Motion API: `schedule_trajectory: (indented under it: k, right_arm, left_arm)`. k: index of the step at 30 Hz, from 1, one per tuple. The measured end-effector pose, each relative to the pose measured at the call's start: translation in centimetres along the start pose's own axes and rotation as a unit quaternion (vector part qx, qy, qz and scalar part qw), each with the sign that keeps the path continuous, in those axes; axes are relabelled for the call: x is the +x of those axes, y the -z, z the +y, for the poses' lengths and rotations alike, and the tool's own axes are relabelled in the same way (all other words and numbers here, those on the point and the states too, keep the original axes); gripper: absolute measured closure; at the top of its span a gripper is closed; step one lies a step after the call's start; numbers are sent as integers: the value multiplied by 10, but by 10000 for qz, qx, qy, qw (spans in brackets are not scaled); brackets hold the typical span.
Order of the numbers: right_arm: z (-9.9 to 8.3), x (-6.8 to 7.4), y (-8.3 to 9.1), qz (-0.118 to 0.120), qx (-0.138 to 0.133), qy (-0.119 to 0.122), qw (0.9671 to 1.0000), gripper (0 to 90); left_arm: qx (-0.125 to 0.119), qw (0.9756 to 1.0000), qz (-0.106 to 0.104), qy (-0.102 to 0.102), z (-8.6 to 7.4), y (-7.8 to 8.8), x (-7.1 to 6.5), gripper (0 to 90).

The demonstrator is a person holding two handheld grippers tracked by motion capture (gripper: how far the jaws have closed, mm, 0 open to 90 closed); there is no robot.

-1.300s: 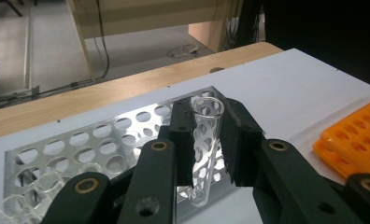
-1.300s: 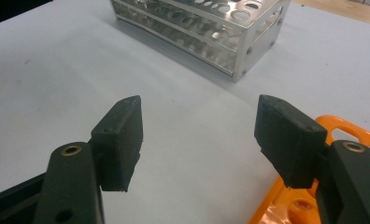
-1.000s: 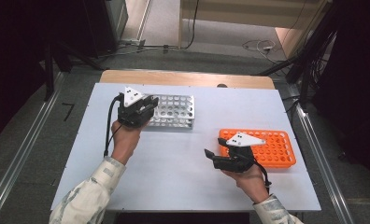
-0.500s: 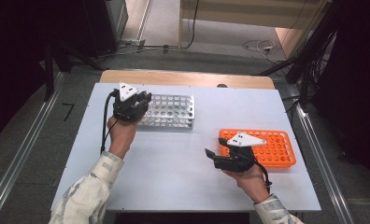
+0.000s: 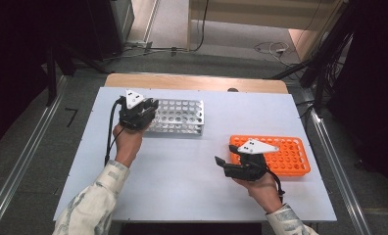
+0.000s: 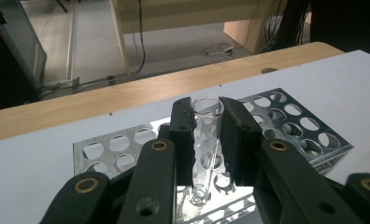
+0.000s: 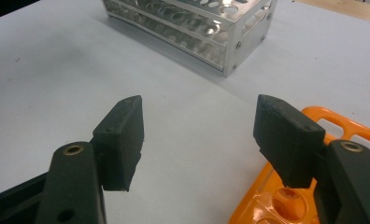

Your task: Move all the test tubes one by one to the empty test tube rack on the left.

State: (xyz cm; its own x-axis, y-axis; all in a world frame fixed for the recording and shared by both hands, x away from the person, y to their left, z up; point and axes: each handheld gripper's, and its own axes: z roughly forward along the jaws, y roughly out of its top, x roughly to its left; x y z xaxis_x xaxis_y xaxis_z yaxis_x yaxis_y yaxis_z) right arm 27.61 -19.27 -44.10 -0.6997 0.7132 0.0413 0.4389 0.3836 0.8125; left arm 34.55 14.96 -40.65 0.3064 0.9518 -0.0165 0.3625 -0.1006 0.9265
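A clear glass test tube [image 6: 205,140] stands upright between the jaws of my left gripper [image 6: 206,126], which is shut on it. Its lower end hangs over the holes of the metal tube rack [image 6: 286,116]. In the high view the left gripper [image 5: 142,113] sits over the left end of that metal rack [image 5: 180,116]. My right gripper [image 5: 222,165] rests low near the left end of the orange rack [image 5: 285,154]. Its jaws [image 7: 199,135] stand wide open with only bare table between them.
The white table top [image 5: 192,171] has free room in the middle and front. A wooden strip [image 5: 197,82] runs along the far edge. Cables lie on the floor beyond. The orange rack's corner [image 7: 286,205] lies under the right jaw.
My left gripper with the tube has shifted slightly up and away over the metal rack's left end. The right gripper has stayed where it was.
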Motion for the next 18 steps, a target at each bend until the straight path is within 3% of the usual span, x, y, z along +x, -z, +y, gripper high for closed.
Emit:
schedule_trajectory:
  k: [18]
  right_arm:
    - [-1, 1, -1, -14, 10, 36, 10000, 324]
  left_arm:
    - [258, 9996, 51, -130, -19, -11, -5, 749]
